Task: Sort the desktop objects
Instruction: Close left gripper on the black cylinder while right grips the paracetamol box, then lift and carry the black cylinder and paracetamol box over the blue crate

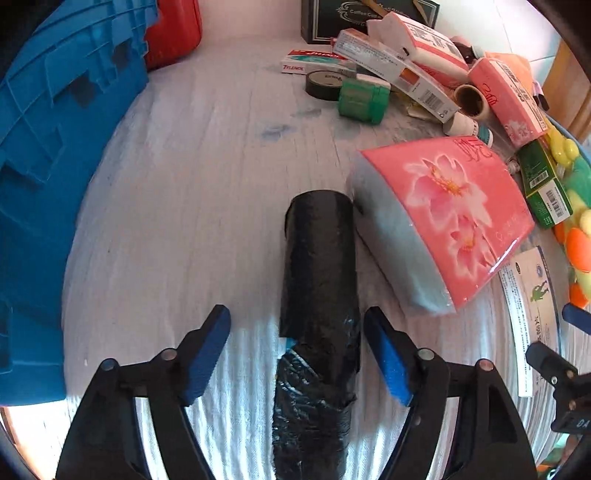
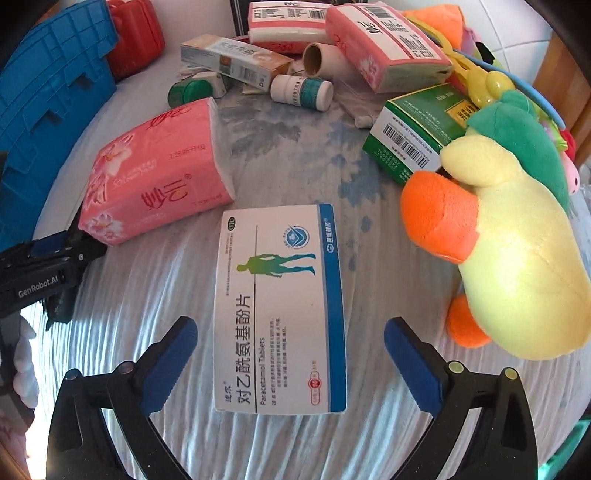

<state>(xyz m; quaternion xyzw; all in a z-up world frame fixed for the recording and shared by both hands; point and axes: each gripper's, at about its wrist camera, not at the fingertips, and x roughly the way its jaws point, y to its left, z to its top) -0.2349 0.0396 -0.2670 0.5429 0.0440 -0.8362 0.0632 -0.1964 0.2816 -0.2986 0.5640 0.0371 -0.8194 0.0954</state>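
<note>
- A blue crate (image 1: 55,155) stands along the left edge of the cloth-covered table (image 1: 192,184); only its ribbed outer wall shows, so what is in it cannot be told.
- A red bin (image 1: 173,29) stands just behind the crate at the far left; its inside is hidden too.
- A black roll of bags (image 1: 319,295) lies flat on the table, its long axis pointing away from the camera, with its far end just beside a pink tissue pack (image 1: 443,218).
- The left gripper (image 1: 297,358) is low over the table with its fingers spread wide, one on each side of the near part of the roll and not touching it.
- A white and blue medicine box (image 2: 280,306) lies flat on the table, printed face up.
- The right gripper (image 2: 290,363) hangs low over the box's near end, fingers wide apart on either side, with a gap to each edge.
- Right of the box a yellow and orange plush toy (image 2: 513,254) leans against a green box (image 2: 417,133).
- At the back sits a heap: more pink tissue packs, a white pill bottle (image 2: 301,92), a green jar (image 1: 364,98), a roll of black tape (image 1: 323,84) and a cardboard tube (image 2: 325,59).
</note>
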